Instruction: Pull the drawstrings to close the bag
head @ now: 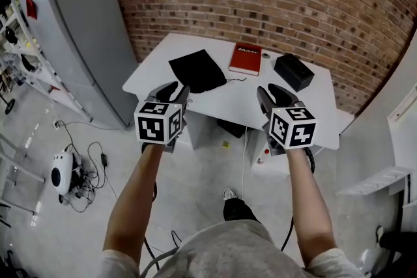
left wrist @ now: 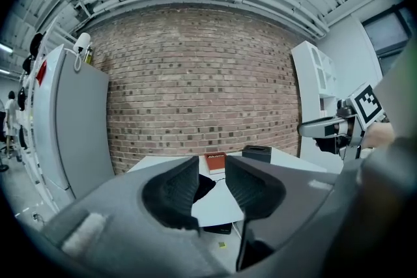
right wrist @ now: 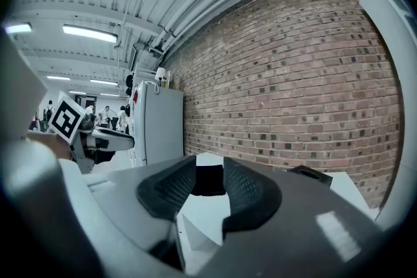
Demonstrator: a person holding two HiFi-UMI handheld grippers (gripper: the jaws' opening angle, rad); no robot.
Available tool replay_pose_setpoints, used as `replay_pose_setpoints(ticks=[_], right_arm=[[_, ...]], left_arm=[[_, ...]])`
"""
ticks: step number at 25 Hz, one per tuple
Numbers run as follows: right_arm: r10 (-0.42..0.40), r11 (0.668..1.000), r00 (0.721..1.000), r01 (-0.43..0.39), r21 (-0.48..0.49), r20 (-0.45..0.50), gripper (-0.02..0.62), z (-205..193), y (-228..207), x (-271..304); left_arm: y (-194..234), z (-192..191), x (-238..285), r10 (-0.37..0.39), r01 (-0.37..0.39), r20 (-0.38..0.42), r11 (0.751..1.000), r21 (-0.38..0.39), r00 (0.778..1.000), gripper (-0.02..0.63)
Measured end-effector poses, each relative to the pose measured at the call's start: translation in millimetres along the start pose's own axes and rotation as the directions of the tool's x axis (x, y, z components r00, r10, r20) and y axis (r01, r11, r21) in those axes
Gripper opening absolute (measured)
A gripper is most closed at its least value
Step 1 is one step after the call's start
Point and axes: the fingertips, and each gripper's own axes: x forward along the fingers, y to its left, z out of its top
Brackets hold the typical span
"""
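the bag (head: 197, 70) lies flat on the white table (head: 294, 115), towards its left half, with a red book (head: 245, 58) and a black box (head: 294, 71) to its right; nothing touches it yet; both grippers hang short of the near table edge, over the floor, pointing at the table; the left gripper (head: 174, 89) has its jaws apart with nothing between them, and so has the right gripper (head: 273, 91); the bag sits straight ahead of the left one and a little beyond it, so that hand is clearly nearer; its long axis runs slantwise, far left to near right; a thin cord (head: 236, 79) trails from its right side towards the book, roughly between the two grippers; i'd judge the right one best placed to take that cord.
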Motion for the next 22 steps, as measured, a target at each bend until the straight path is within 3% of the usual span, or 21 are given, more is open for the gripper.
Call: replay_pose_setpoints(ticks=[22], right_arm=[[0.173,0.984,0.982,-0.175,-0.028,-0.080,0.259,-4,-62,144]], left_arm=[[58,7,121,0.100,-0.101,-0.049,0.994,-0.032,0.994,0.169]])
